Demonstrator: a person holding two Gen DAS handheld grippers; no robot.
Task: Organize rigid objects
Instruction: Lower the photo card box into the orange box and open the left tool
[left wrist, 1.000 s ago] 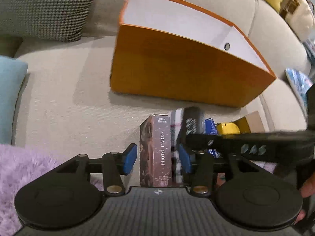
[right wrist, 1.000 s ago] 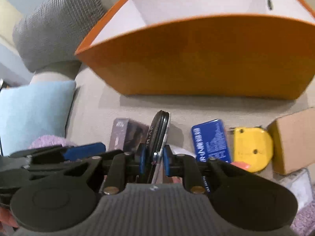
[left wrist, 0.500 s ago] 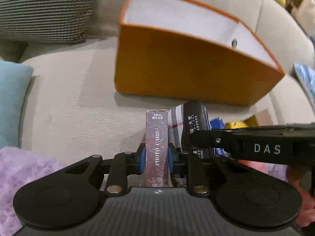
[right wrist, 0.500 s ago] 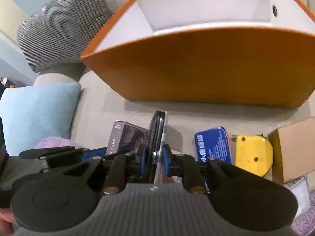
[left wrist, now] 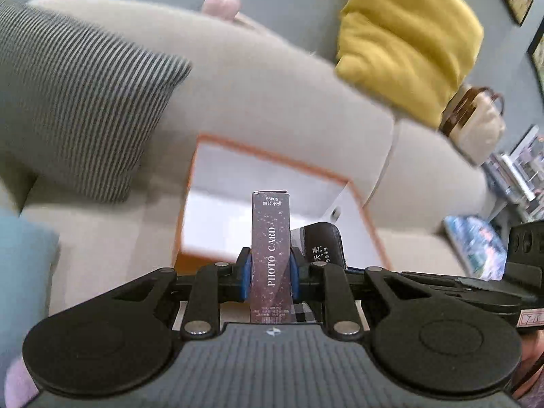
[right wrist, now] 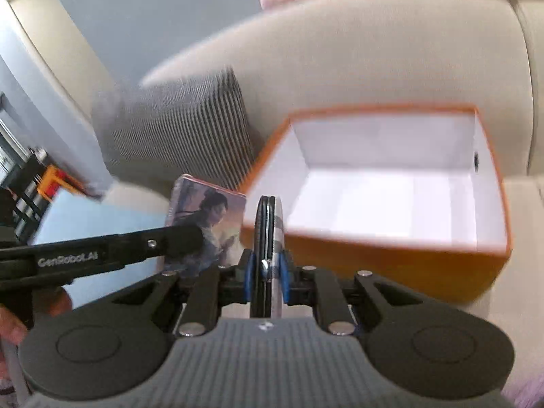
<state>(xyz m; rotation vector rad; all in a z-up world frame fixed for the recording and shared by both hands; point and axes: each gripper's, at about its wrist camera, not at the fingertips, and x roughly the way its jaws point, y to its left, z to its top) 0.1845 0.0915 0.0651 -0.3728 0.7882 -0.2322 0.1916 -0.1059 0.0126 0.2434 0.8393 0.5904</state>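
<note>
My left gripper (left wrist: pixel 270 272) is shut on a tall purple photo card box (left wrist: pixel 271 248), held upright above the sofa seat. Just to its right hangs a flat black case (left wrist: pixel 323 243) with white print. That case (right wrist: pixel 268 238) is pinched edge-on in my right gripper (right wrist: pixel 267 273), which is shut on it. The photo card box (right wrist: pixel 207 224) and the left gripper's arm also show at the left of the right wrist view. Ahead and below both sits the orange box (right wrist: pixel 391 268), open on top with a bare white inside (right wrist: pixel 391 200); the same orange box (left wrist: pixel 190 183) lies behind the held items.
A beige sofa (left wrist: pixel 258 95) carries a striped grey cushion (left wrist: pixel 78 102), a yellow cushion (left wrist: pixel 404 37) and a light blue cushion (left wrist: pixel 23 289). A handbag (left wrist: pixel 476 122) and a magazine (left wrist: pixel 472 241) lie at the right. A hand (right wrist: pixel 13 329) shows at the lower left.
The left gripper closed on the photo card box. Both grippers then rose with their objects, and the orange box's white inside came into view from above.
</note>
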